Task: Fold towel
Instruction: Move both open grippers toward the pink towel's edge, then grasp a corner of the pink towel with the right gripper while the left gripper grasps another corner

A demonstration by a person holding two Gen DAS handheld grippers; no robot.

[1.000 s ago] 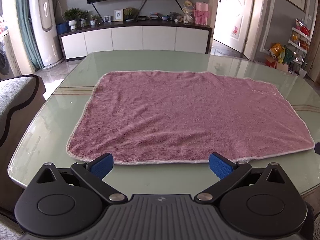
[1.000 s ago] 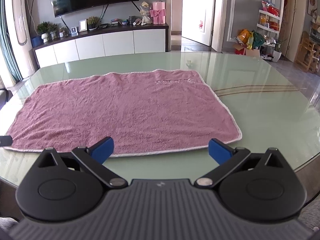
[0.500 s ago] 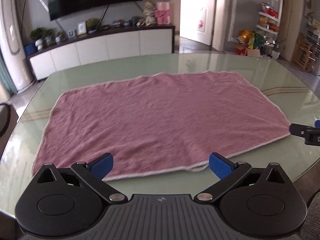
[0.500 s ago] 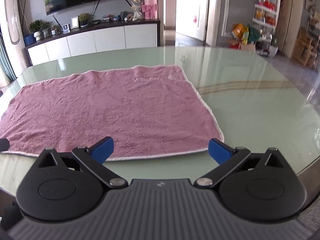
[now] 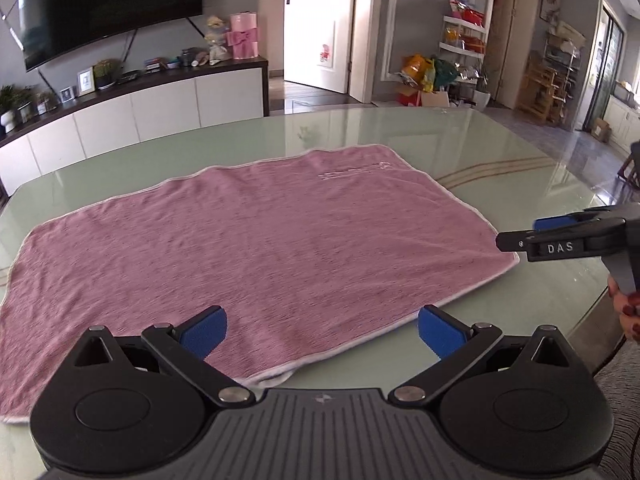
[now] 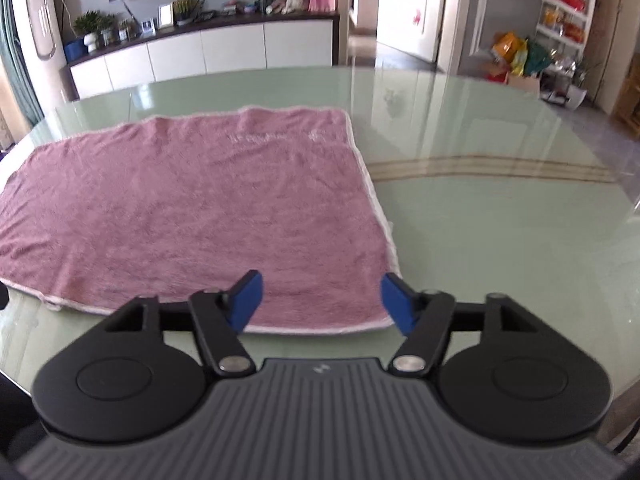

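Observation:
A pink towel (image 5: 256,240) with a white hem lies spread flat on the green glass table (image 5: 520,160). My left gripper (image 5: 322,330) is open low over the towel's near edge, its left pad above the cloth; a small fold of hem bunches just below it. In the right wrist view the towel (image 6: 192,208) fills the left half, and my right gripper (image 6: 320,302) is open, its blue pads straddling the near right corner. The left wrist view shows the right gripper (image 5: 516,238) from the side at that same corner, with a hand (image 5: 624,304) holding it.
The table's curved near edge runs just under both grippers. Bare glass (image 6: 500,240) stretches right of the towel. A white TV cabinet (image 5: 168,112) with plants and frames stands beyond the table, with a doorway (image 5: 320,24) and shelves of goods at the back right.
The left gripper has swung right along the near edge, now partly over the towel. The right gripper has come down to the near right corner and its fingers have narrowed.

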